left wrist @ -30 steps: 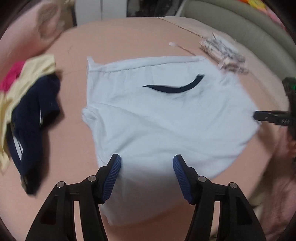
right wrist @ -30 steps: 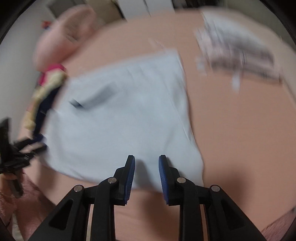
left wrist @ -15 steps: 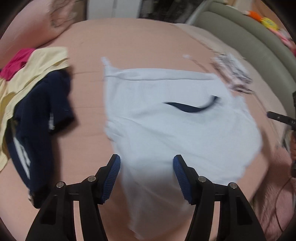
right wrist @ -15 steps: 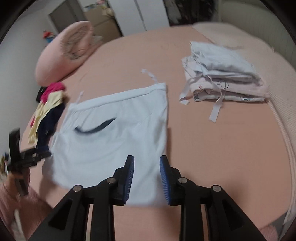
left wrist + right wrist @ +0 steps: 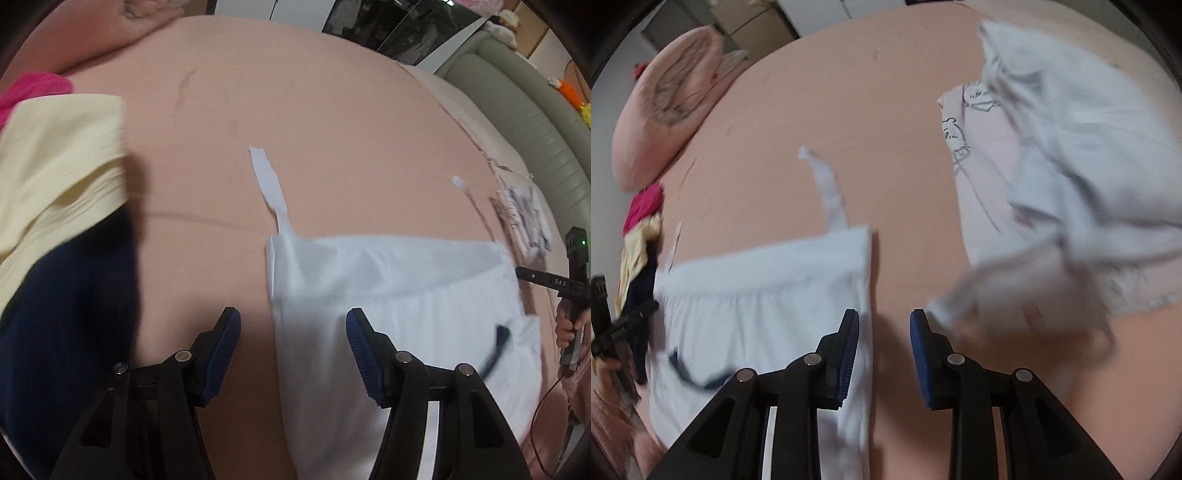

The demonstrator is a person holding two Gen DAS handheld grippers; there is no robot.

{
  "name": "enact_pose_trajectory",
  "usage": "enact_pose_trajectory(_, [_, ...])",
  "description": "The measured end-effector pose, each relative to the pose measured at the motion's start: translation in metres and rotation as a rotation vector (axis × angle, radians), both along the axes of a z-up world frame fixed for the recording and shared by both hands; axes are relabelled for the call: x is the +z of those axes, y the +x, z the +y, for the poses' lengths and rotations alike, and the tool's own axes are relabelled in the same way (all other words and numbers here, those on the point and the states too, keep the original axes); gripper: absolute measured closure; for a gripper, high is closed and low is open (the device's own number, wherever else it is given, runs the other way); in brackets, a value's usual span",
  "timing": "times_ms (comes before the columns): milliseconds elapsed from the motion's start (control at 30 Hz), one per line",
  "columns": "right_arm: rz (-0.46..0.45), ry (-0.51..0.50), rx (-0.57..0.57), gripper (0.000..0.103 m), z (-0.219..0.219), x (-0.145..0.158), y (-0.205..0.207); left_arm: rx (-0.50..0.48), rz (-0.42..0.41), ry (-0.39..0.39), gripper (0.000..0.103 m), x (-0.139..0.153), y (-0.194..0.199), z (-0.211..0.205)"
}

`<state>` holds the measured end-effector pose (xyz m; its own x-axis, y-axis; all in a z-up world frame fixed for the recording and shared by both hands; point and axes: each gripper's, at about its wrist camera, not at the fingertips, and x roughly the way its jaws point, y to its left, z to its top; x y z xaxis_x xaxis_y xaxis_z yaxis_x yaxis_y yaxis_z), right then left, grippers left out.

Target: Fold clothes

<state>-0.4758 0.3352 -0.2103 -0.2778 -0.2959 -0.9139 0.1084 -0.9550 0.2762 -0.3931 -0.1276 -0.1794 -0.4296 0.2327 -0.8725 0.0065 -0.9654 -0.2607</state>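
A pale blue garment (image 5: 399, 306) lies flat on the pink bedsheet (image 5: 295, 110), a strap (image 5: 269, 184) trailing from its upper corner. The left gripper (image 5: 293, 350) hangs over that garment's left edge with its jaws spread and nothing pinched; the edge runs between its blue pads. The right gripper (image 5: 884, 354) hovers over the garment's right edge (image 5: 866, 295), jaws parted narrowly and empty. Right of the garment sits a stack of folded clothes (image 5: 1071, 177); left of it lie a yellow garment (image 5: 55, 166) and a navy one (image 5: 66, 314).
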Motion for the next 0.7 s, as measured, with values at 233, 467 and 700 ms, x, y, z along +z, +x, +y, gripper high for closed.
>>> enact_pose_trajectory(233, [-0.008,-0.081,0.124,0.088,-0.045,-0.016,-0.032,-0.059,-0.007,0.102,0.091,0.001,-0.032,0.013])
enact_pose_trajectory(467, [0.055,-0.126,0.163,0.098,-0.048,0.021,-0.019,-0.116,0.082,0.048,0.094,0.045,-0.013,0.023])
enact_pose_trajectory(700, [0.321,-0.063,0.343,0.098,-0.046,0.106,0.110,-0.217,0.264,-0.002,0.094,0.123,0.100,0.028])
